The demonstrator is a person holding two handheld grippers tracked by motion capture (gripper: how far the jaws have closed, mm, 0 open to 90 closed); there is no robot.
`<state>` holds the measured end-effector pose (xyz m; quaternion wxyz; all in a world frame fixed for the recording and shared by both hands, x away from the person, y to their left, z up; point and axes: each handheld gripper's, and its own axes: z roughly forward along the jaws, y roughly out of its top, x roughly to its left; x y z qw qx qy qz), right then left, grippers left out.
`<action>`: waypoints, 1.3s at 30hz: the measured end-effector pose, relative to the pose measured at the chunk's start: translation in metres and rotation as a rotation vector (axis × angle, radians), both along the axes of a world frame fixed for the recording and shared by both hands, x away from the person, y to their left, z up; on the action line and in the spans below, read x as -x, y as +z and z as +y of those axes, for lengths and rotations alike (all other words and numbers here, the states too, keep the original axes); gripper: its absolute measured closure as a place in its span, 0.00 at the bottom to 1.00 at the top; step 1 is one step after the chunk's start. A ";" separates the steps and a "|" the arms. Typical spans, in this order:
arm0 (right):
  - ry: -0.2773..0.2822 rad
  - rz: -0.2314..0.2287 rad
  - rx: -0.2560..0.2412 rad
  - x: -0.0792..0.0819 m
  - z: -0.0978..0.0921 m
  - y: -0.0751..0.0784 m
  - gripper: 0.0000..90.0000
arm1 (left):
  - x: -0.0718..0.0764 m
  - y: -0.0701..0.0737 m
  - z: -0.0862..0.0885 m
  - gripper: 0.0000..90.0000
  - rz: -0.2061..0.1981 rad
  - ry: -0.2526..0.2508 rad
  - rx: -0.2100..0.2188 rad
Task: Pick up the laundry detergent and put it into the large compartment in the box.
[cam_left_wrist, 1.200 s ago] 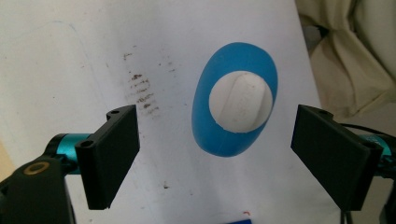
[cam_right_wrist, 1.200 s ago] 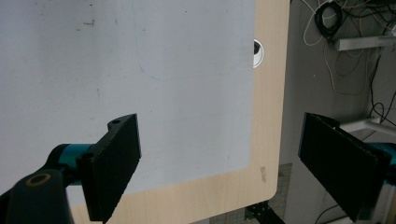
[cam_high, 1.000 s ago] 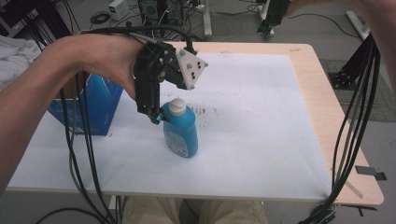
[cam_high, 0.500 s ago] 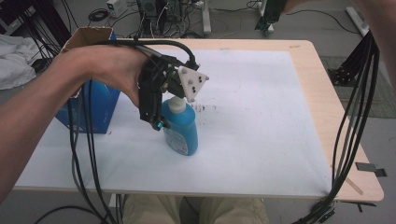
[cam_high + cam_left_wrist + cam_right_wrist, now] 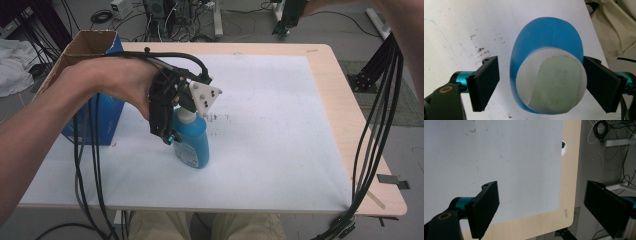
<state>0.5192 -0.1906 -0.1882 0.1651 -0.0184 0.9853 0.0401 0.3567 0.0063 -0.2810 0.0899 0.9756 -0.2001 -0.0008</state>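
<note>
A blue box point(image 5: 95, 117) stands at the worktop's point(image 5: 280, 150) left edge. Just beside it, the left gripper point(image 5: 170, 137) straddles an upright blue bottle point(image 5: 192, 142), jaws wide, not clamping its white cap point(image 5: 551, 80). The right gripper point(image 5: 544, 207) hangs wide open, empty.

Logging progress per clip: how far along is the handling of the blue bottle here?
Done: the left gripper is lowered over the upright blue bottle, jaws straddling its white cap.
In hand: nothing gripped yet; one jaw touches the cap, the other stands off.
Left: closing and lifting. The right gripper hangs open above the table.
</note>
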 end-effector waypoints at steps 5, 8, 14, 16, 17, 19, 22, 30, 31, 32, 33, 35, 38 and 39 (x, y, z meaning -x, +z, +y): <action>0.003 -0.004 -0.010 0.000 0.000 0.001 0.14 | 0.001 -0.002 0.000 0.22 0.010 -0.006 -0.003; -0.002 -0.002 -0.004 0.001 0.000 0.001 0.14 | 0.001 -0.002 0.000 0.24 0.007 -0.007 -0.004; -0.004 -0.001 -0.002 0.002 0.000 0.001 0.14 | 0.001 -0.001 0.000 0.27 0.010 -0.009 -0.008; -0.005 -0.001 0.000 0.002 0.000 0.001 0.14 | 0.001 -0.001 0.000 0.28 0.013 -0.008 -0.006; -0.005 0.000 -0.001 0.002 0.000 0.001 0.14 | 0.001 -0.001 0.000 0.28 0.013 -0.010 -0.007; -0.005 -0.001 0.000 0.002 0.000 0.001 0.14 | 0.001 -0.001 0.000 0.29 0.016 -0.013 -0.009; -0.007 -0.002 0.001 0.002 0.000 0.001 0.14 | 0.001 -0.001 0.000 0.30 0.019 -0.010 -0.009; -0.001 -0.004 -0.003 0.002 -0.001 0.003 0.14 | 0.000 -0.001 -0.001 0.33 0.026 -0.007 -0.011; -0.006 -0.004 -0.001 0.002 -0.001 0.002 0.14 | 0.000 -0.001 -0.001 0.33 0.027 -0.009 -0.012; -0.003 -0.004 0.001 0.002 -0.001 0.002 0.14 | 0.000 -0.001 -0.001 0.33 0.026 -0.009 -0.014; -0.004 -0.004 0.004 0.002 -0.001 0.002 0.14 | 0.000 -0.002 -0.001 0.33 0.026 -0.007 -0.014; -0.007 -0.004 0.005 0.002 -0.001 0.002 0.14 | 0.000 -0.002 -0.002 0.34 0.027 -0.011 -0.018; 0.001 -0.010 0.002 0.003 -0.001 0.002 0.14 | 0.000 -0.002 -0.002 0.34 0.024 -0.013 -0.021; 0.000 -0.009 0.001 0.003 0.000 0.002 0.14 | 0.000 -0.002 -0.002 0.34 0.025 -0.012 -0.022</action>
